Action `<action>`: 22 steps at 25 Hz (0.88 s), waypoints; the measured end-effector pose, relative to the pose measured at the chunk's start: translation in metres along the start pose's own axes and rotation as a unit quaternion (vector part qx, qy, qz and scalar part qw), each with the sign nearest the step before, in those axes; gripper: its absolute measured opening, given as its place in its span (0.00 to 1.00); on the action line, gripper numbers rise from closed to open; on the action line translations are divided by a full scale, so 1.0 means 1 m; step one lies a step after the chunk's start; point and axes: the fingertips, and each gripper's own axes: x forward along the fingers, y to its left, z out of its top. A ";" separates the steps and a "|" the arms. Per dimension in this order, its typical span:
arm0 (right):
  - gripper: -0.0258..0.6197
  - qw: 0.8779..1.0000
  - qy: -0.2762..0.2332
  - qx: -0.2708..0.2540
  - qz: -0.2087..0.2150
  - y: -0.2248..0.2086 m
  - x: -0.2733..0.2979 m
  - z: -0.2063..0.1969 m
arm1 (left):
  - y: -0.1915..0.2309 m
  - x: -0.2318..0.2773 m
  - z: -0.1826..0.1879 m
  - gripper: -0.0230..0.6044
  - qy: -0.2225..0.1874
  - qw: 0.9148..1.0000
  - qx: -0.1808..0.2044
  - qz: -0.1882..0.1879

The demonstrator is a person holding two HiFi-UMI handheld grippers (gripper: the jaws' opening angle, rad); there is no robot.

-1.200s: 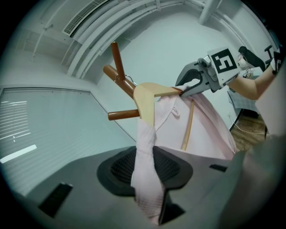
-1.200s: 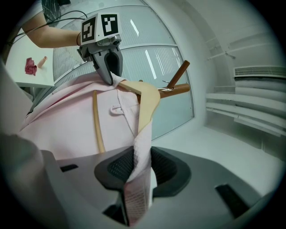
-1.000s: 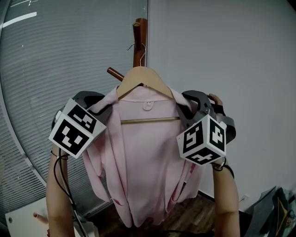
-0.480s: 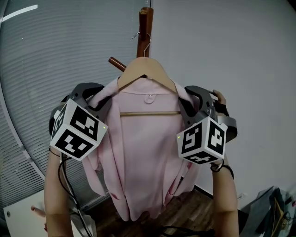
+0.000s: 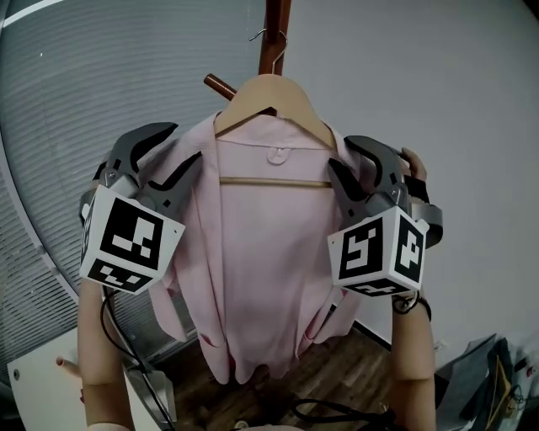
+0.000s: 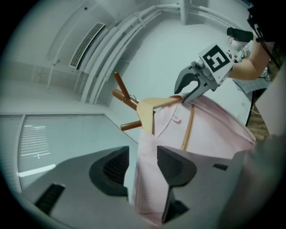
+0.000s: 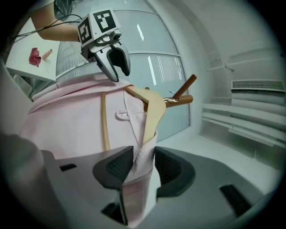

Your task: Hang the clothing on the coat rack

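Observation:
A pink garment (image 5: 261, 278) hangs on a wooden hanger (image 5: 274, 94), whose metal hook (image 5: 271, 37) sits at the brown coat rack pole (image 5: 276, 21), by a peg (image 5: 221, 85). My left gripper (image 5: 181, 145) is at the garment's left shoulder and has just been opening. Its jaws stand wide, and the shoulder fabric (image 6: 145, 179) hangs loose between the pads. My right gripper (image 5: 345, 153) is at the right shoulder and has also just been opening. The fabric fold (image 7: 140, 174) and the hanger's end (image 7: 152, 116) lie between its parted pads.
Window blinds (image 5: 76, 101) curve along the left and a plain white wall (image 5: 438, 84) stands behind on the right. Below lie a white table corner (image 5: 34, 387), cables on the wooden floor (image 5: 337, 412) and a dark bag (image 5: 488, 375).
Both grippers' jaws have spread apart at the garment's shoulders, the left one most. The left gripper has tipped and shifted a little. The hanger and rack sit higher in the head view.

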 end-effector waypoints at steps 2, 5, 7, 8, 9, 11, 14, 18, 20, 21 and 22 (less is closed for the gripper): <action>0.28 1.000 -0.005 -0.001 -0.004 0.001 -0.003 0.004 | -0.001 -0.004 0.000 0.35 -0.001 1.000 0.007 0.008; 0.28 1.000 -0.012 0.003 -0.007 0.003 -0.006 0.008 | -0.006 -0.008 0.001 0.34 -0.002 1.000 0.012 0.009; 0.28 1.000 -0.016 0.006 -0.007 0.005 -0.009 0.010 | -0.009 -0.011 0.002 0.34 -0.007 1.000 0.011 0.012; 0.28 1.000 -0.017 0.007 -0.008 0.005 -0.011 0.011 | -0.011 -0.013 0.002 0.30 -0.010 1.000 0.010 0.015; 0.28 1.000 -0.019 0.009 -0.009 0.006 -0.012 0.013 | -0.012 -0.015 0.002 0.23 -0.013 1.000 0.012 0.020; 0.28 0.999 -0.025 0.015 -0.014 0.006 -0.017 0.015 | -0.013 -0.017 0.002 0.19 -0.017 0.999 0.019 0.032; 0.25 0.999 -0.036 0.022 -0.025 0.005 -0.027 0.021 | -0.015 -0.023 0.005 0.12 -0.021 0.999 0.022 0.041; 0.16 0.998 -0.048 0.028 -0.040 0.007 -0.041 0.027 | -0.026 -0.028 0.008 0.08 -0.018 0.999 0.020 0.030; 0.12 0.997 -0.051 0.034 -0.043 0.010 -0.046 0.028 | -0.032 -0.030 0.009 0.07 -0.019 0.999 0.015 0.025; 0.11 0.997 -0.052 0.038 -0.044 0.012 -0.048 0.028 | -0.035 -0.031 0.010 0.06 -0.021 0.999 0.012 0.023; 0.10 0.997 -0.053 0.041 -0.044 0.015 -0.049 0.027 | -0.039 -0.032 0.010 0.06 -0.023 0.999 0.009 0.022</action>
